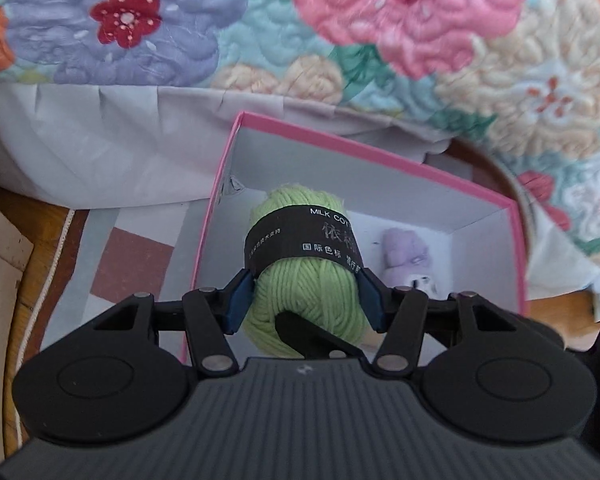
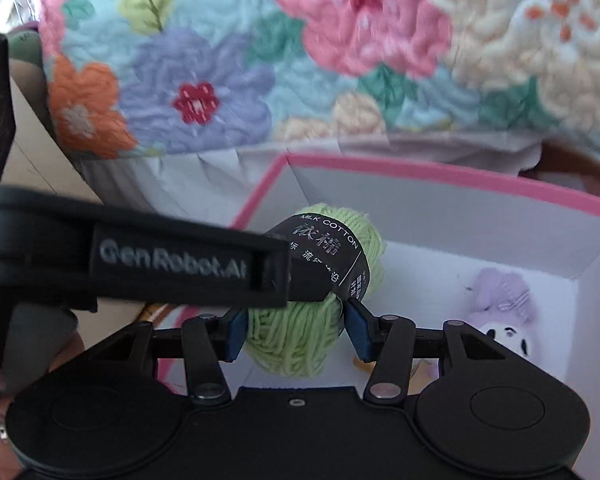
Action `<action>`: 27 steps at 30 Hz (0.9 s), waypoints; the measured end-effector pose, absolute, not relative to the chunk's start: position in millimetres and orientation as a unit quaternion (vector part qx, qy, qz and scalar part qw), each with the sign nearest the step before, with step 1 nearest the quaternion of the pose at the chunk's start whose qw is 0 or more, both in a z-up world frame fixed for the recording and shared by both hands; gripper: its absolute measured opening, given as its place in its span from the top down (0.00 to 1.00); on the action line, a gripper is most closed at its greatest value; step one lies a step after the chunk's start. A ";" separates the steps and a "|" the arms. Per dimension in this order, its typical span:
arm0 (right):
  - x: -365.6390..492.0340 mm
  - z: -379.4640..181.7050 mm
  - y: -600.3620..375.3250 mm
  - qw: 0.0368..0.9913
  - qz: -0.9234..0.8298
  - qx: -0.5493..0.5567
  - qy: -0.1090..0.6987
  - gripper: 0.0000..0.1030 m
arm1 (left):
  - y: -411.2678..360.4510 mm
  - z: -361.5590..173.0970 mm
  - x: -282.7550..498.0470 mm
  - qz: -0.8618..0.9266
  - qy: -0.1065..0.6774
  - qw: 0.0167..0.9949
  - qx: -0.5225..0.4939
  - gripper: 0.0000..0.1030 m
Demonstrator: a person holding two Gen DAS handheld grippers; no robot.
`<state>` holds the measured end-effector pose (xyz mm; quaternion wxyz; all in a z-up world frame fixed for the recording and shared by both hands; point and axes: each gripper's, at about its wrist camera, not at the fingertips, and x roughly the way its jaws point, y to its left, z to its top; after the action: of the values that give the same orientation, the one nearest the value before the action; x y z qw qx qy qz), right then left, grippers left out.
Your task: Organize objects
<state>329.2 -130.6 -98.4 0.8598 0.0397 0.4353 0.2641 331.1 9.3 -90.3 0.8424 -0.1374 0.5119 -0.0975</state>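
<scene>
Both grippers clamp one skein of green yarn (image 1: 306, 284) from two directions. On the left wrist view the left gripper (image 1: 306, 296) has its blue pads (image 1: 236, 300) pressed into the wool on either side, just below the black paper band (image 1: 300, 240). On the right wrist view the right gripper (image 2: 296, 324) squeezes the same yarn (image 2: 300, 340) low down, while the other tool's black finger crosses from the left and meets the band (image 2: 328, 252) just above and ahead of the right jaws.

Beyond and below the jaws sits the pink-rimmed box (image 1: 220, 184), its white inside open to them. A small lilac plush toy (image 1: 406, 256) already lies on the box floor, off to the right of the jaws and apart from the yarn. Behind the box hangs a flowered quilt (image 1: 380, 40).

My reading is that the step in hand is carrying the skein into the box, and that it hangs above the floor, not yet set down. The next move would call for lowering it onto the bare floor to the left of the toy, then parting both pairs of jaws together so neither drags the soft wool or snags the band on the way out.
</scene>
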 end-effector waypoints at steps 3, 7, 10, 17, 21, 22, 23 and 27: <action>336.8 -105.7 -127.2 0.856 0.267 0.033 0.442 0.46 | 10.0 -97.6 338.1 -0.088 0.515 0.844 -0.125 0.49; 345.8 -111.4 -127.4 0.851 0.269 0.028 0.450 0.46 | 8.6 -103.3 344.9 -0.080 0.517 0.844 -0.116 0.51; 352.8 -117.9 -118.6 0.850 0.264 -0.001 0.456 0.46 | 3.3 -111.4 348.2 -0.079 0.522 0.843 -0.102 0.53; 360.3 -123.5 -121.0 0.840 0.255 0.023 0.478 0.38 | -4.4 -119.0 346.5 -0.076 0.512 0.852 -0.075 0.55; 353.8 -122.2 -128.4 0.836 0.264 0.041 0.479 0.41 | -0.9 -123.0 345.6 -0.080 0.510 0.853 -0.072 0.56; 352.4 -122.5 -127.5 0.838 0.266 0.035 0.475 0.55 | -0.1 -123.4 345.4 -0.081 0.511 0.853 -0.073 0.56; 352.4 -122.9 -126.1 0.840 0.263 0.027 0.473 0.59 | 0.6 -123.5 344.9 -0.082 0.510 0.853 -0.072 0.56; 359.1 -126.1 -120.4 0.843 0.244 0.023 0.480 0.64 | -0.2 -117.6 339.6 -0.084 0.498 0.861 -0.060 0.56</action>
<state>359.1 -120.4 -126.1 0.8425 0.0231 0.4799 0.2436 339.6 -0.2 -117.6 0.8610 -0.0602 0.4980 -0.0835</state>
